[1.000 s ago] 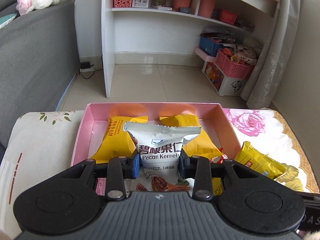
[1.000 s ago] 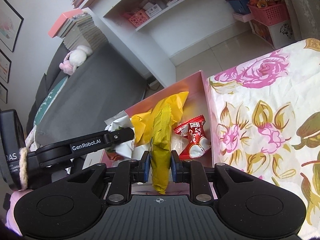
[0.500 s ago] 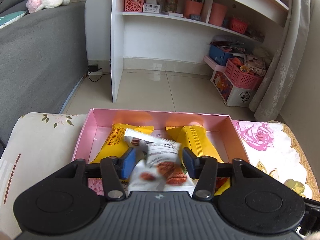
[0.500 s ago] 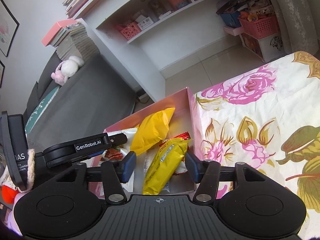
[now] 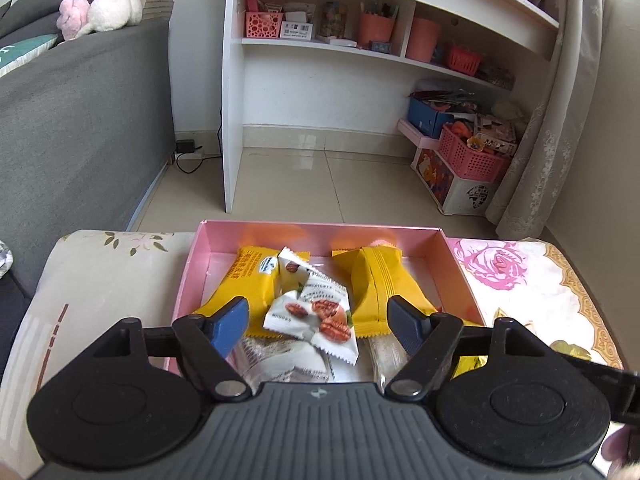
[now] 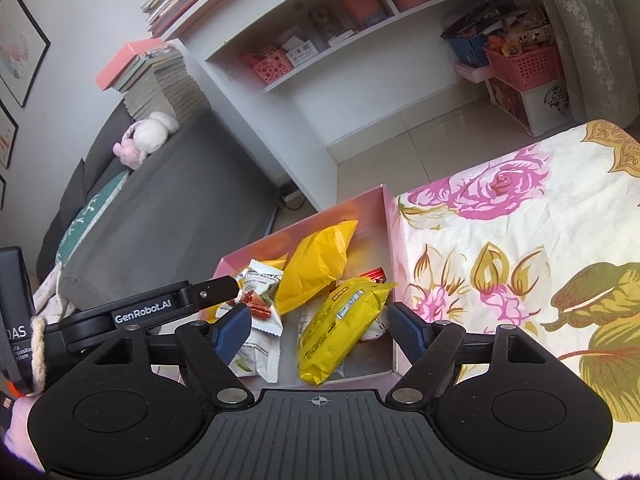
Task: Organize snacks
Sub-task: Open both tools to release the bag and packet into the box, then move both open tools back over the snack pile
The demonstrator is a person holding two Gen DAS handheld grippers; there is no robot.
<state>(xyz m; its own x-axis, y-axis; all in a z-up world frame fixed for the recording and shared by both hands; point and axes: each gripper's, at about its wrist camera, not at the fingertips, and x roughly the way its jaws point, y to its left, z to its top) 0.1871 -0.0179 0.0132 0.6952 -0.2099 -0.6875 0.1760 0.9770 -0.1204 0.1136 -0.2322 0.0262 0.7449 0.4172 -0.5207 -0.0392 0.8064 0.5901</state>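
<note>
worktop [image 6: 520,264]: floral cloth, pink box on its left part.
pink box [image 5: 460,268]: open, packets loose inside.
left claw [image 5: 318,322]: jaws opening, grips nothing; white pecan packet [image 5: 316,308] lies free below, between two yellow packets.
right claw [image 6: 320,326]: jaws opening, empty; yellow snack packet [image 6: 340,324] rests in the box between the pads, untouched.

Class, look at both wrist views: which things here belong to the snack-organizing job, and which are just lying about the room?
Part of the job:
pink box
pecan packet
yellow snack packets
red snack

Just lying about:
plush toy
book stack
pink baskets
sofa
</note>
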